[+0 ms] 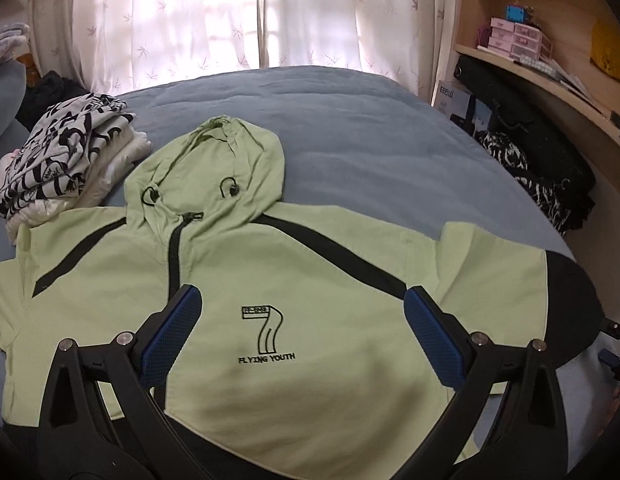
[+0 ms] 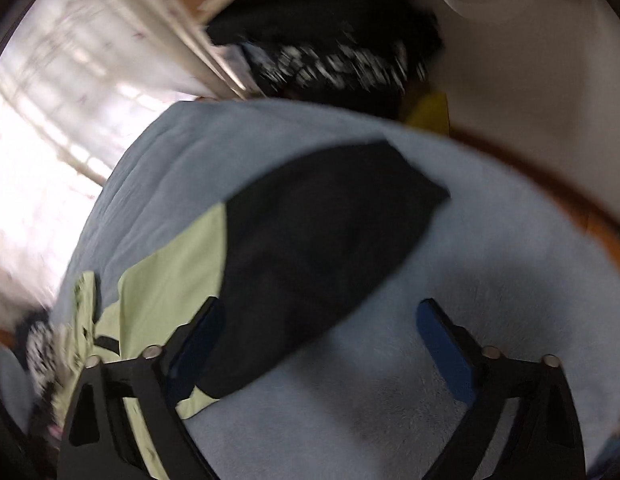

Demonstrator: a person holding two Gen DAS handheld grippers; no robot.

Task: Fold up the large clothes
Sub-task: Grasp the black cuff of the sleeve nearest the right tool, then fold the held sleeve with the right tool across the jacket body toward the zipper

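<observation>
A light green hooded jacket [image 1: 318,280] with black stripes and a "7 FLYING YOUTH" logo lies face up on the blue bed [image 1: 350,120], hood pointing away. My left gripper [image 1: 301,300] is open and empty, hovering above the jacket's chest. The jacket's right sleeve ends in a black part [image 1: 570,304]. In the blurred right wrist view, my right gripper [image 2: 322,312] is open and empty over that black sleeve end [image 2: 322,248], with its left finger over the sleeve and its right finger over the bedding.
A stack of folded black-and-white and white clothes [image 1: 65,160] sits at the bed's left. Dark clothes [image 1: 534,160] are piled at the right beside a wooden shelf [image 1: 550,60]. Curtains [image 1: 229,12] hang behind the bed.
</observation>
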